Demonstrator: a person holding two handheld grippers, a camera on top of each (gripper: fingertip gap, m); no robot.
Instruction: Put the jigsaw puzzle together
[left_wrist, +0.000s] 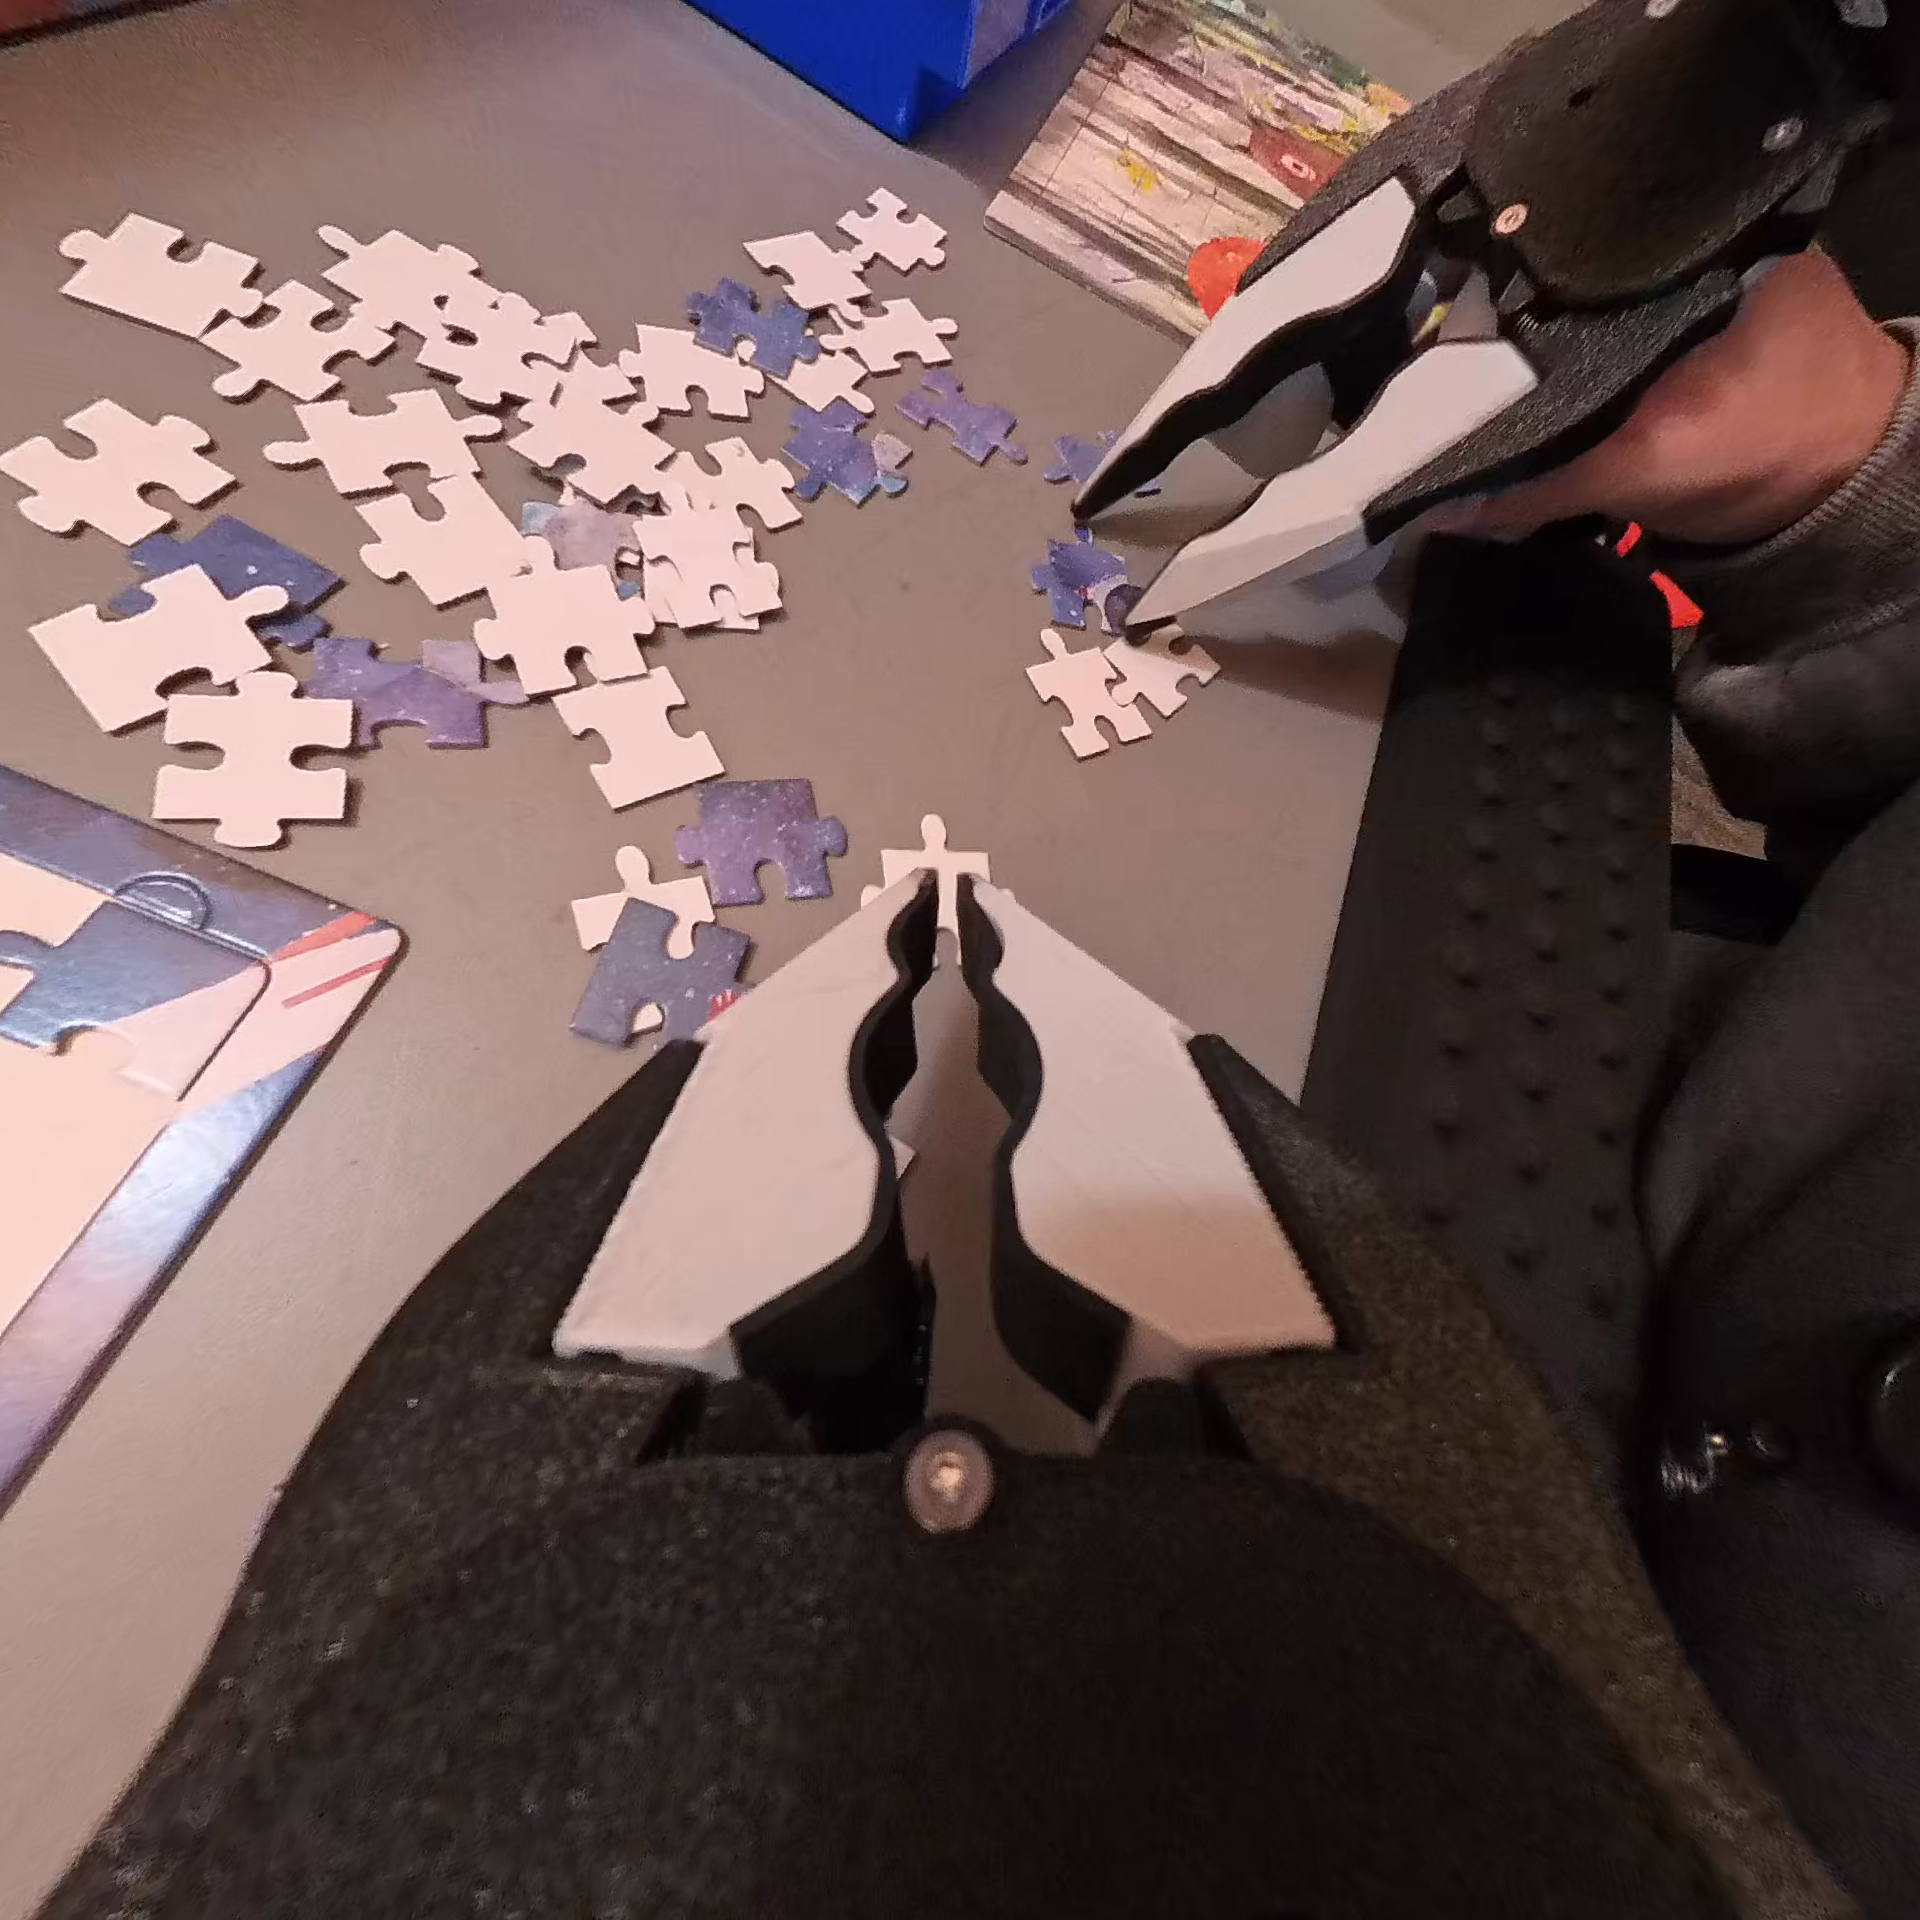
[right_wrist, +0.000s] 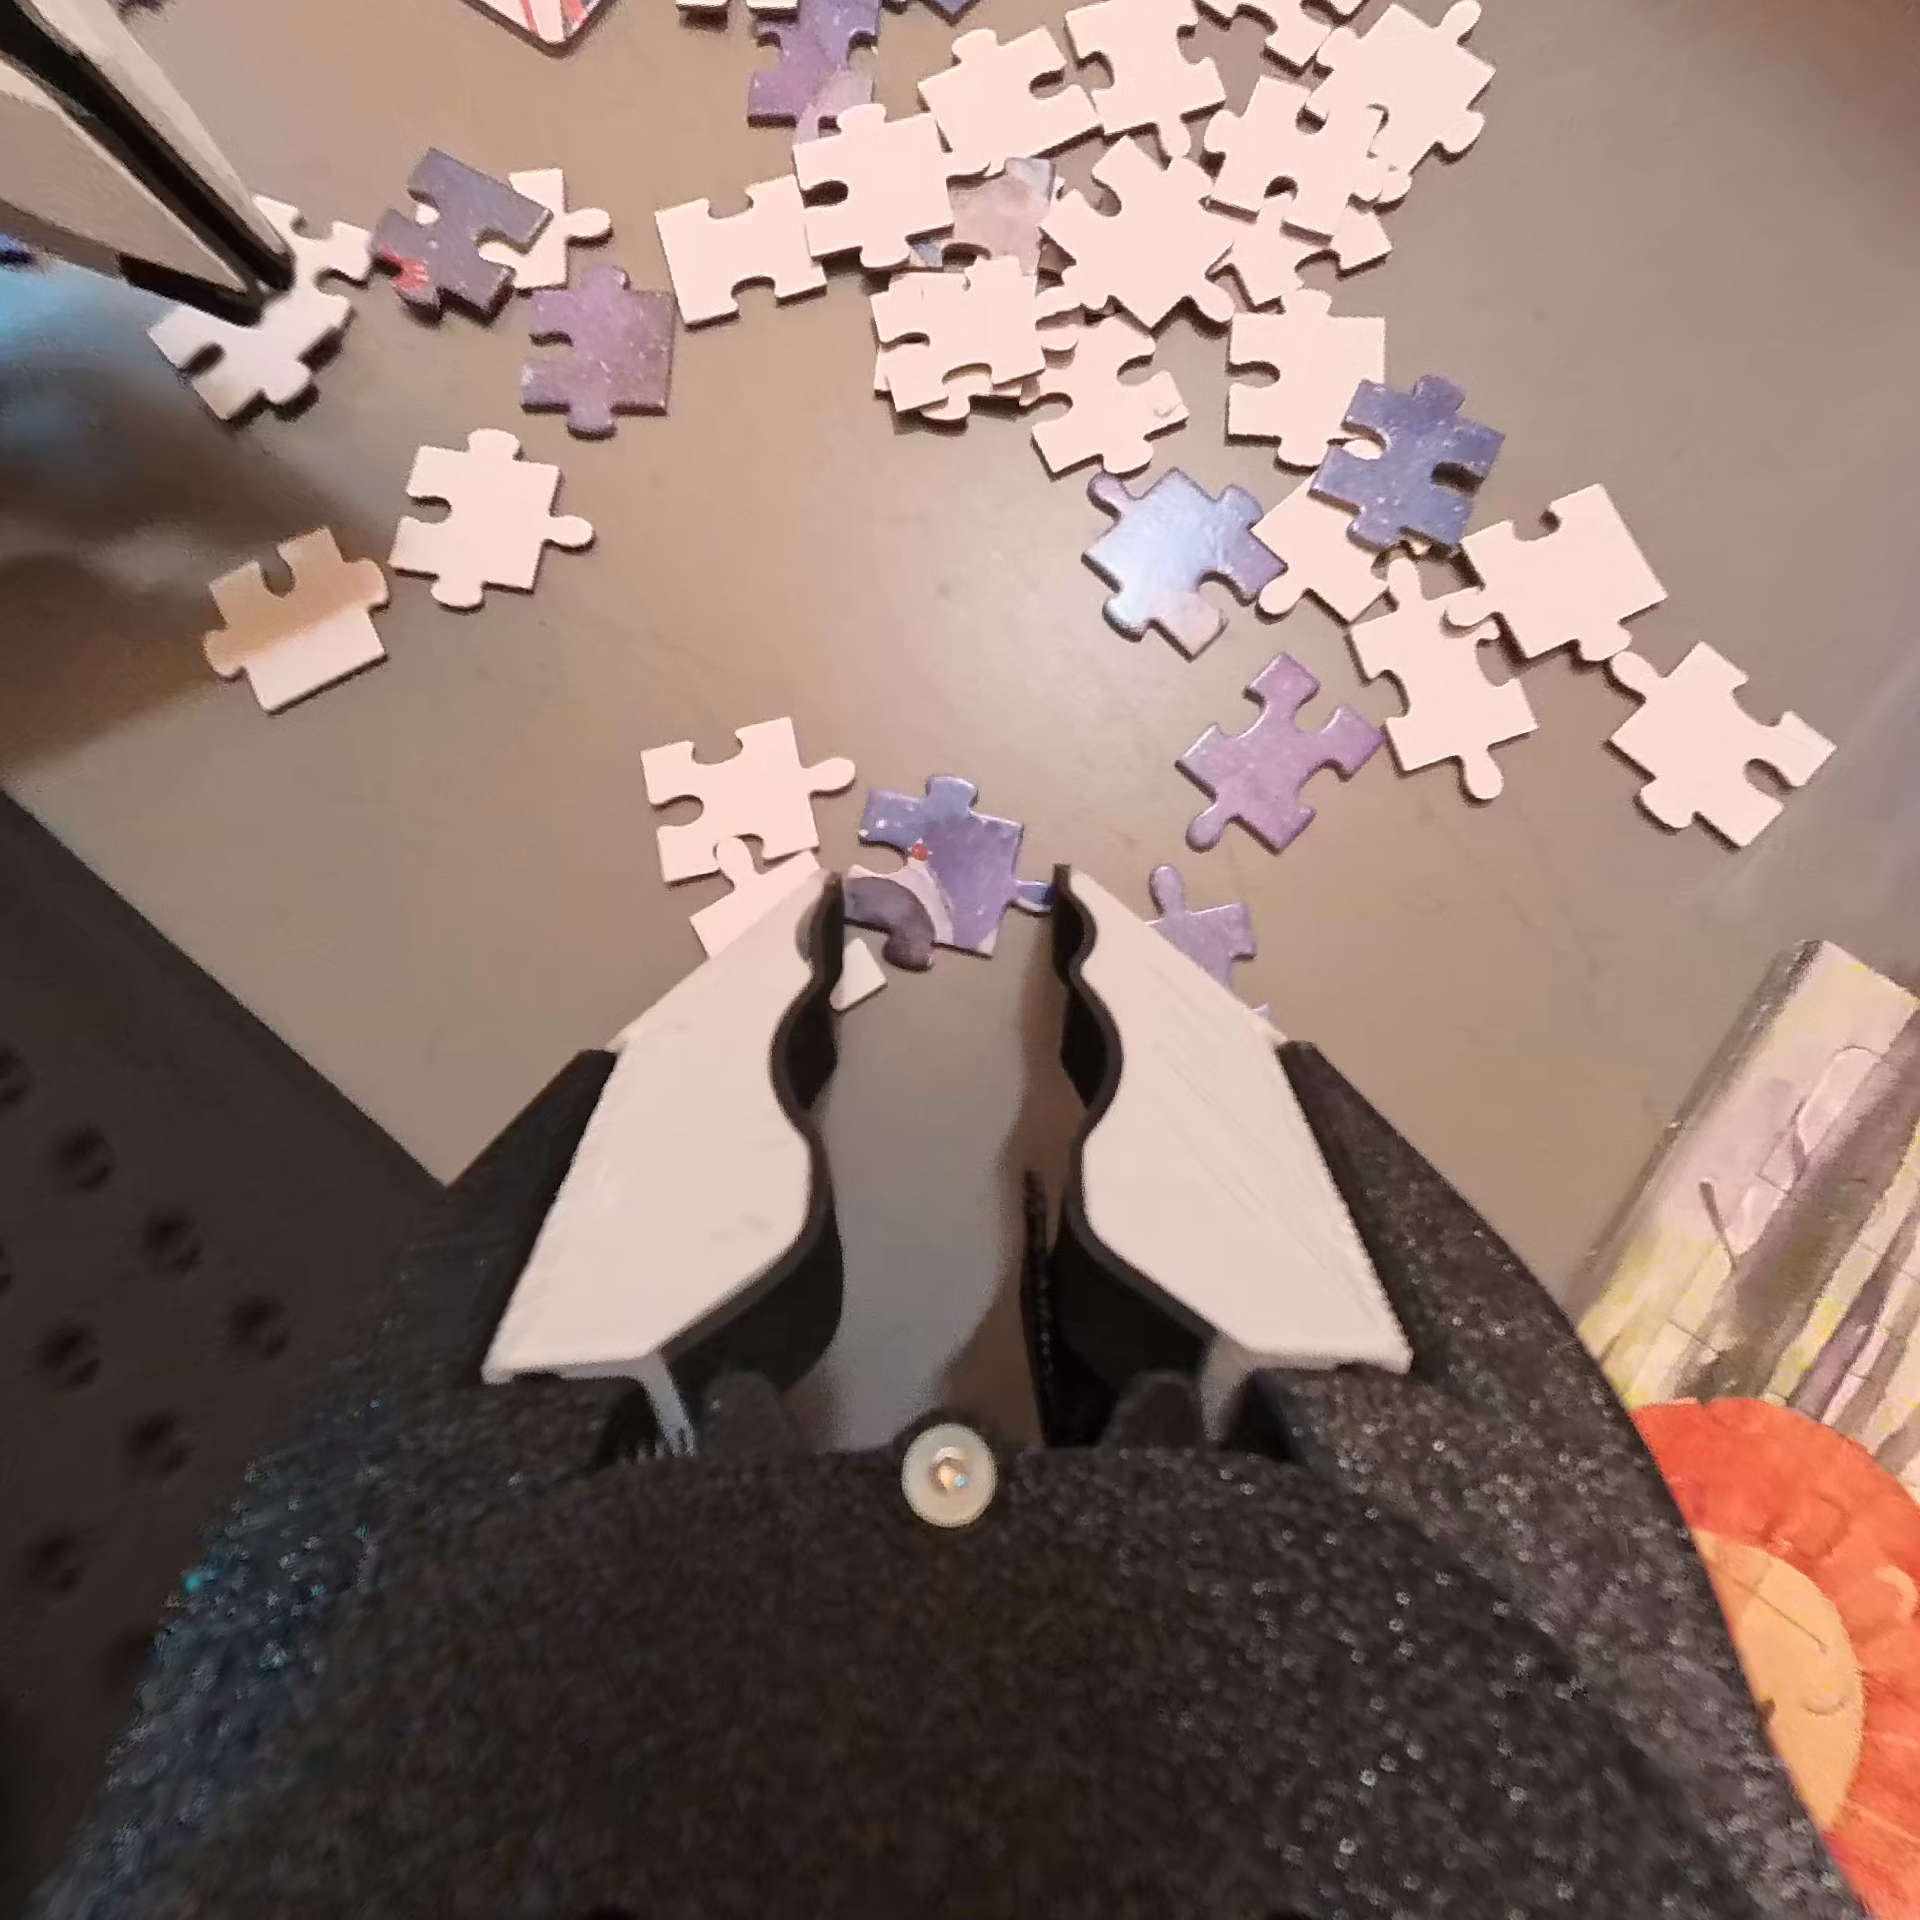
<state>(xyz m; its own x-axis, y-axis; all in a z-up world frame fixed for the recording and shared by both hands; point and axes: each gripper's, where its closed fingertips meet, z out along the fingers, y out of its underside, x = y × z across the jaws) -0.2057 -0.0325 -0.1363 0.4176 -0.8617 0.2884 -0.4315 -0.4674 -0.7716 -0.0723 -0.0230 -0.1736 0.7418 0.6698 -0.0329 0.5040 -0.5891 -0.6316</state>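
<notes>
**Two hand-held grippers over loose jigsaw pieces on a grey counter**

Left wrist view, from left to right. A glossy cardboard puzzle tray (left_wrist: 156, 1039) with a dark blue border lies at the left edge of the matte grey counter (left_wrist: 935, 727); a few joined pieces sit inside it. Beyond it spreads a loose heap of puzzle pieces (left_wrist: 468, 468), flat die-cut card with knobs and sockets, most turned to their plain white backs, some showing a speckled blue-violet print. At centre, the left gripper (left_wrist: 943, 883) has a coarse black granular body and smooth pale grey fingers (left_wrist: 779, 1143) lined with wavy black pads. Its fingers are clenched on a white piece (left_wrist: 935, 857), held edge-on so that only a knob and shoulders stand clear of the tips. To the right, a hand (left_wrist: 1714, 436) carries the right gripper (left_wrist: 1107, 566), tips down at the counter. A second, finished puzzle (left_wrist: 1174, 166) with a painted picture lies at the far right, next to a blue bin (left_wrist: 914, 52).

Right wrist view, from left to right. The left gripper's tip rests over a white piece at the upper left. Scattered pieces cover the upper field. The right gripper (right_wrist: 943, 894) has its fingers released, spread wide. A blue-violet piece (right_wrist: 940, 868) lies flat on the counter between the tips, touching the left one and just short of the right one. The finished puzzle (right_wrist: 1766, 1299) shows at the lower right.
</notes>
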